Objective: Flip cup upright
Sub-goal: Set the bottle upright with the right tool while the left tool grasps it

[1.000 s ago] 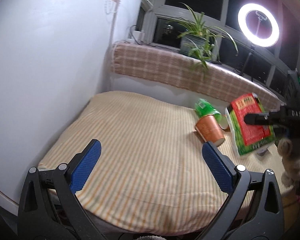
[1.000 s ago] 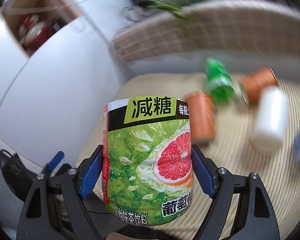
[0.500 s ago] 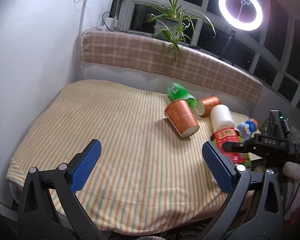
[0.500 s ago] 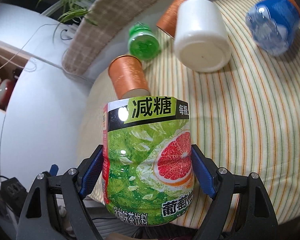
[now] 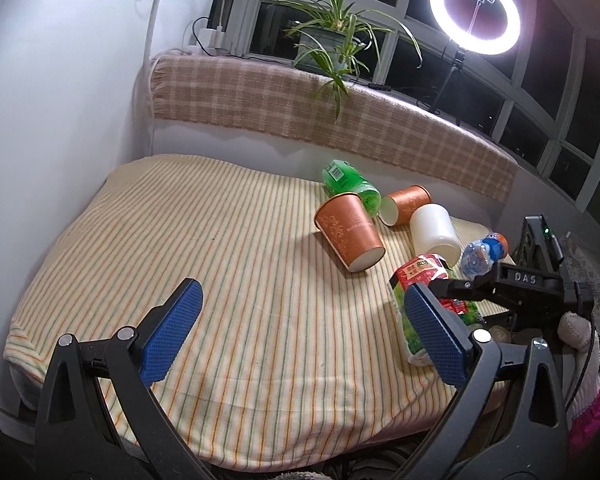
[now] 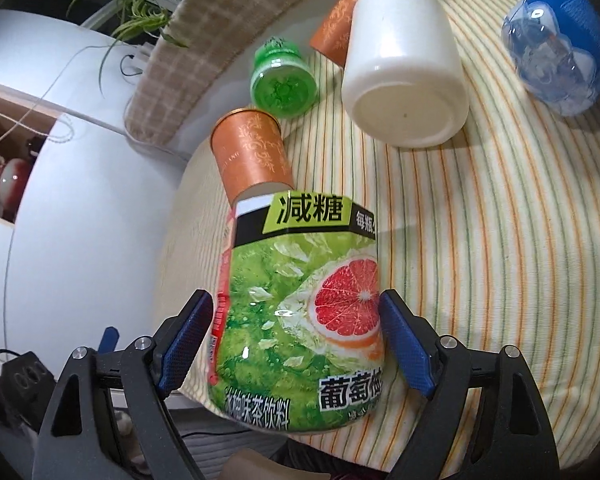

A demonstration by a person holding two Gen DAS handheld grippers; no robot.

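Note:
A green grapefruit-tea bottle (image 6: 300, 312) stands between the pads of my right gripper (image 6: 298, 336), whose jaws have spread a little with small gaps beside the bottle. In the left wrist view the bottle (image 5: 418, 280) rests on the striped cloth by the right gripper (image 5: 452, 292). Two orange paper cups (image 5: 350, 232) (image 5: 406, 205) lie on their sides, as does a white cup (image 5: 434, 230). My left gripper (image 5: 300, 336) is open and empty above the cloth's front.
A green bottle (image 5: 350, 184) and a blue bottle (image 5: 484, 252) lie on the striped cloth (image 5: 200, 240). A plaid-covered ledge (image 5: 300, 100) with a plant (image 5: 332, 36) runs behind. A ring light (image 5: 476, 12) stands at right. A white wall (image 5: 60, 100) is left.
The right gripper lowered the green bottle to the cloth and its jaws have started to spread. The left gripper's view swung right, bringing the cups toward centre.

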